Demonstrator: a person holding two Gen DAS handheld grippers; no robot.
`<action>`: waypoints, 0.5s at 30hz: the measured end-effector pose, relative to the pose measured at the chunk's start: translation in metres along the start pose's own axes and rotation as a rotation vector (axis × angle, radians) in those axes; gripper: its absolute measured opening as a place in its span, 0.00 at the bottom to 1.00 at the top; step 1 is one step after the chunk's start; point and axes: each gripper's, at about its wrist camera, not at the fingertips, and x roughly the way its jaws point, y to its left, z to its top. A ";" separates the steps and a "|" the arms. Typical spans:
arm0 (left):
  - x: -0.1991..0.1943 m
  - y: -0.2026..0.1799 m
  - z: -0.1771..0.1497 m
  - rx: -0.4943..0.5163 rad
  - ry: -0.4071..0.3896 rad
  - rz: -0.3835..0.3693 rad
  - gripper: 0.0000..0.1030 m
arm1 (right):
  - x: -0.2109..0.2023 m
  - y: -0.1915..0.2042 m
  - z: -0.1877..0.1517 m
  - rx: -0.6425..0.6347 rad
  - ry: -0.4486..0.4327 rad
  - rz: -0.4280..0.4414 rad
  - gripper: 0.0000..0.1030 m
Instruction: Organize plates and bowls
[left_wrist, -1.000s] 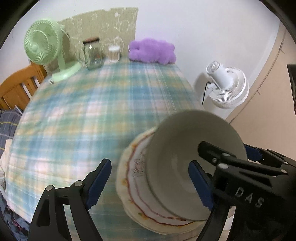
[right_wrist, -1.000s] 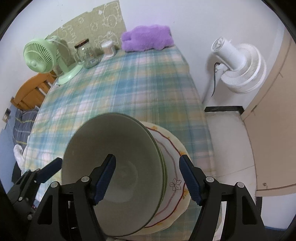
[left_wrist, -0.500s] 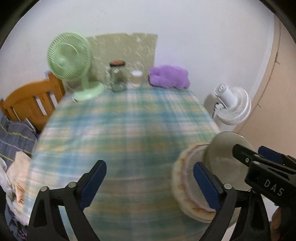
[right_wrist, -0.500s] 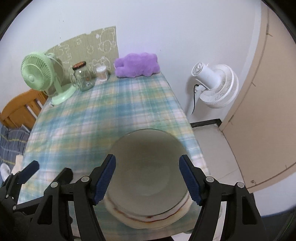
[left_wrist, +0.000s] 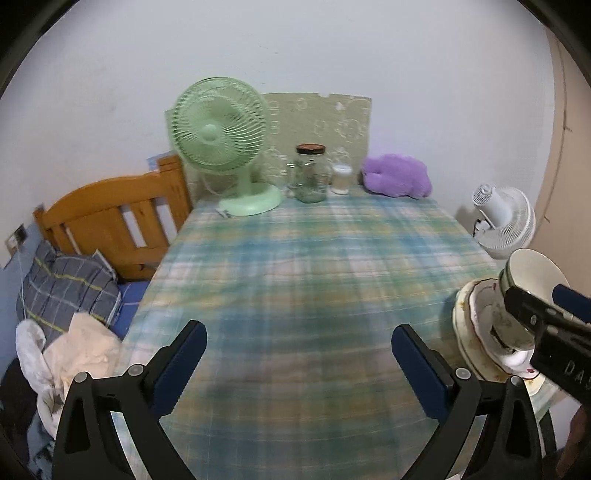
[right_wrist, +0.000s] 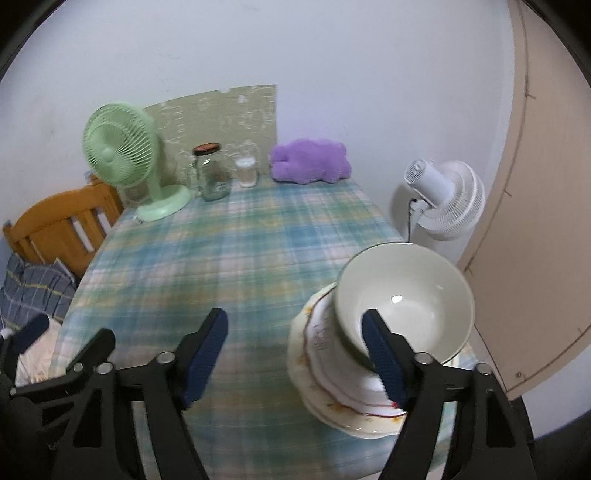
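Left gripper – jaws spread wide, just been opening, nothing between them, only plaid tabletop beneath. Right gripper – jaws apart, just been opening, no grip; right finger overlaps bowl, contact unclear. Bowl sits atop stacked plates at tabletop's near right corner.

A pale, bare wall stood behind my worktop, which was covered in a green, blue and yellow plaid cloth. At the far edge a green desk fan stood beside a glass jar, a small white container and a purple plush, with a patterned olive board leaning on the wall behind them. To the left was a wooden bed frame with a checked pillow. A white fan stood on the right by a beige door.
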 end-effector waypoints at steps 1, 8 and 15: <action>-0.001 0.004 -0.005 -0.016 -0.006 0.002 0.98 | 0.000 0.003 -0.004 -0.011 -0.005 0.007 0.79; -0.023 0.012 -0.027 -0.011 -0.054 0.003 1.00 | -0.003 0.016 -0.032 -0.032 -0.001 0.067 0.80; -0.032 0.007 -0.043 0.000 -0.054 0.022 1.00 | -0.016 0.015 -0.051 -0.034 -0.032 0.072 0.80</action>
